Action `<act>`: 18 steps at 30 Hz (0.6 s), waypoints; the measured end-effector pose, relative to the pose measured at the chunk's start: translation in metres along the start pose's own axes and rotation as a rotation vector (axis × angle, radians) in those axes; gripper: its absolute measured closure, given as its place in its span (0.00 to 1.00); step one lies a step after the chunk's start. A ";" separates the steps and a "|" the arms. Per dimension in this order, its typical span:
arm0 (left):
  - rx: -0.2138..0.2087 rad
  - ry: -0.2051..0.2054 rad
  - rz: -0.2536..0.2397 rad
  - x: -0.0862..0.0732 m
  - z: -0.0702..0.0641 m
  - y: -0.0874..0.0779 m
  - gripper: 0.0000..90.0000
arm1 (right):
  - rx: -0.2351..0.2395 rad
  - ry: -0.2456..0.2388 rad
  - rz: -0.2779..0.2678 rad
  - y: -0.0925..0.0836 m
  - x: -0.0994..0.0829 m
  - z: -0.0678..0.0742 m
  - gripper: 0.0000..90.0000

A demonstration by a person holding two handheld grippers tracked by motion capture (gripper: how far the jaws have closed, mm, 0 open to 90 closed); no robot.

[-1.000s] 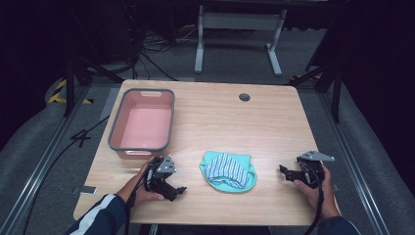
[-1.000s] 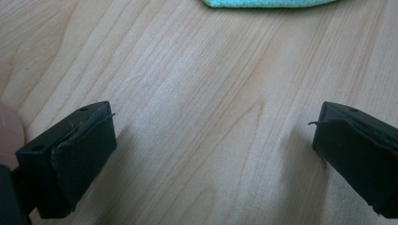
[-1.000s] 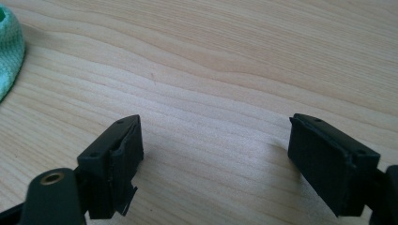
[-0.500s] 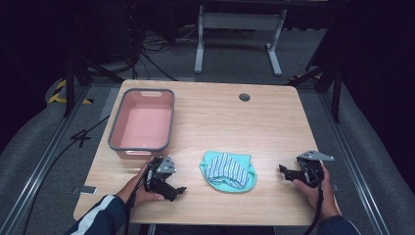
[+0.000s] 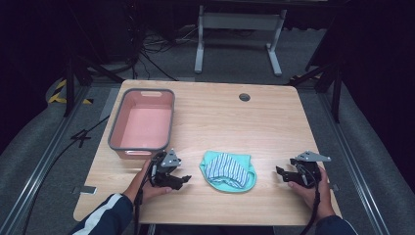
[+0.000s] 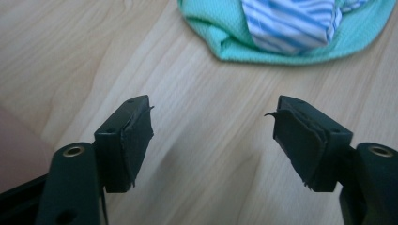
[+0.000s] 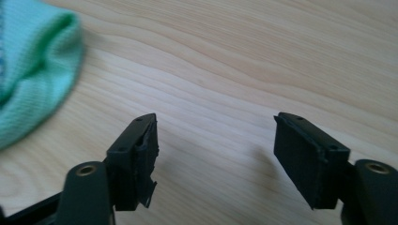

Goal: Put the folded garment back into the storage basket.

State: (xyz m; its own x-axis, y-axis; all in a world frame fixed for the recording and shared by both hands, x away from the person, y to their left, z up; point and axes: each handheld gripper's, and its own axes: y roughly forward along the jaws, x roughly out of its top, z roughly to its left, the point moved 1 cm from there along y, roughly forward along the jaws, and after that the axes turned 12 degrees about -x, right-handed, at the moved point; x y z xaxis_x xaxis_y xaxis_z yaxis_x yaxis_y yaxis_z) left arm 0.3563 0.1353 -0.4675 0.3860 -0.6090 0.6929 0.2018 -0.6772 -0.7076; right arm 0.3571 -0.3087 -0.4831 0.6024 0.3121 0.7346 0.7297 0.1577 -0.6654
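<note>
A pink bin (image 5: 142, 125) with a grey rim is sitting near the table's (image 5: 274, 122) left edge, its long side running along that edge, its inside holding nothing. A round grommet hole (image 5: 244, 97) is showing near the table's far edge, right of the middle. Beyond the far edge, a grey metal stand (image 5: 238, 34) is standing on the carpeted floor (image 5: 29, 161), with black cables (image 5: 147, 54) trailing off the table's far left corner.

**Mint and stripes on pale wood**

A mint-green cloth (image 5: 229, 171) with a blue-and-white striped panel lies on a light wood-grain desk (image 5: 230, 117). A pink bin (image 5: 143, 125) has a grey rim. Both black grippers, left (image 5: 182, 179) and right (image 5: 281, 172), carry grey plates. One sleeve (image 5: 105, 215) is navy with a white stripe.
</note>
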 end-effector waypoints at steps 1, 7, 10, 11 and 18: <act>-0.003 -0.002 -0.006 0.004 0.001 0.004 0.35 | 0.015 -0.011 -0.008 -0.002 0.003 0.005 0.37; 0.006 0.019 -0.007 0.021 -0.003 0.022 0.40 | 0.099 -0.077 -0.034 -0.006 0.019 0.041 0.43; 0.030 0.041 0.000 0.027 -0.005 0.030 0.42 | 0.143 -0.096 -0.050 -0.007 0.028 0.058 0.46; 0.038 0.046 0.007 0.030 -0.005 0.033 0.42 | 0.147 -0.102 -0.052 -0.007 0.030 0.061 0.47; 0.054 0.021 -0.022 0.045 0.001 0.045 0.44 | 0.172 -0.136 -0.047 0.002 0.042 0.084 0.50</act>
State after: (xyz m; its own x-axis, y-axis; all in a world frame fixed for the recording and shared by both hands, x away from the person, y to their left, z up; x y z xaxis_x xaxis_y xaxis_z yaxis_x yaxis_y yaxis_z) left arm 0.3836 0.0778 -0.4677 0.3617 -0.6030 0.7111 0.2583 -0.6681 -0.6978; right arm 0.3568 -0.2170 -0.4648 0.5114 0.4224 0.7484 0.6831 0.3285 -0.6522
